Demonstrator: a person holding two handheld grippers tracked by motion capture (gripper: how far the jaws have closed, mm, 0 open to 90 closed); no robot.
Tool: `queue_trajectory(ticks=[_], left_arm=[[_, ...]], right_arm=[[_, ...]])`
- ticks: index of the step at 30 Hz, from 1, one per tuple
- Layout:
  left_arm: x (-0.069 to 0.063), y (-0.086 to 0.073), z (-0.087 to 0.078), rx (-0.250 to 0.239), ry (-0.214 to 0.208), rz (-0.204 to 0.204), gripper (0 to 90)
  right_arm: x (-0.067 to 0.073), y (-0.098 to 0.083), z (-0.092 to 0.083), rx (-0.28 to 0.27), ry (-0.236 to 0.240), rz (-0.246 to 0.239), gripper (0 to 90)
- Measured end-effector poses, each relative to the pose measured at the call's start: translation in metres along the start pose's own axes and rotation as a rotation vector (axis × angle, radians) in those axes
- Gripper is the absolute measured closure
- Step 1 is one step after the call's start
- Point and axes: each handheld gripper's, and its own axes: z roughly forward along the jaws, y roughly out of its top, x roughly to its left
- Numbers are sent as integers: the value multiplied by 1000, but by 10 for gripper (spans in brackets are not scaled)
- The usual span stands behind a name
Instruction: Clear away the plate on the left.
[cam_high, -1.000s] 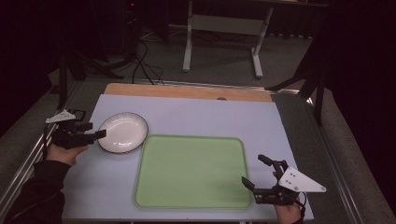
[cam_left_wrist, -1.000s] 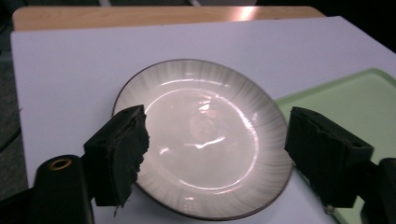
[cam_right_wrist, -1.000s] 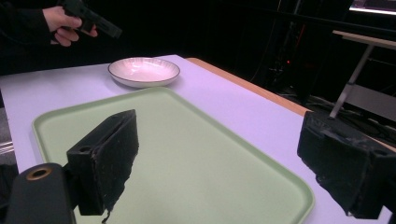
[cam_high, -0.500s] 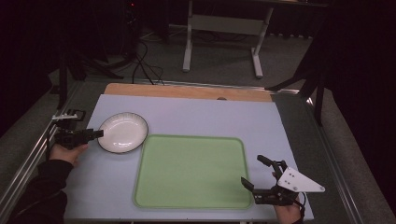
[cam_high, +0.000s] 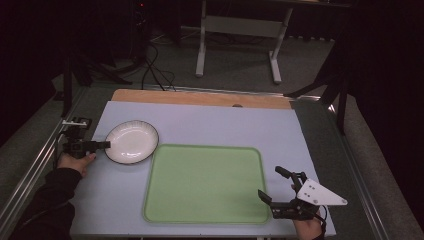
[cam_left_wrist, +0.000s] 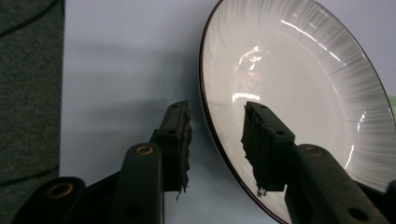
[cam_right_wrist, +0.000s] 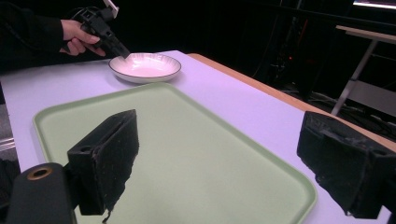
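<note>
Just left of the green tray on the worktop, the white plate has its rim between the left hand-held gripper's narrowly parted jaws, which should close squarely before lifting.

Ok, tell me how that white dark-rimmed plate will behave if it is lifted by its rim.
The glossy white dark-rimmed plate looks glazed, so it may slip between the left gripper fingers straddling its edge. It appears rigid and probably breakable if dropped. Held at one side only, the wide shallow dish would likely sag away from the grip.
</note>
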Motion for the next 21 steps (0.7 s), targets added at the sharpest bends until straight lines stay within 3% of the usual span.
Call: queue_trajectory(ticks=[1, 6, 13, 14, 21], left_arm=[[0, 0, 1, 10, 15, -4, 650], [1, 0, 8, 41, -8, -26, 688], [-1, 3, 11, 79, -3, -81, 757], [1, 4, 11, 81, -17, -129, 768], [7, 6, 10, 100, -51, -278, 829]], right_arm=[[0, 0, 0, 0, 0, -2, 125], [0, 0, 0, 2, -4, -3, 126], [-2, -1, 1, 4, -11, 0, 126], [-2, -1, 1, 6, -10, 1, 126], [-4, -3, 3, 12, -14, 15, 134]])
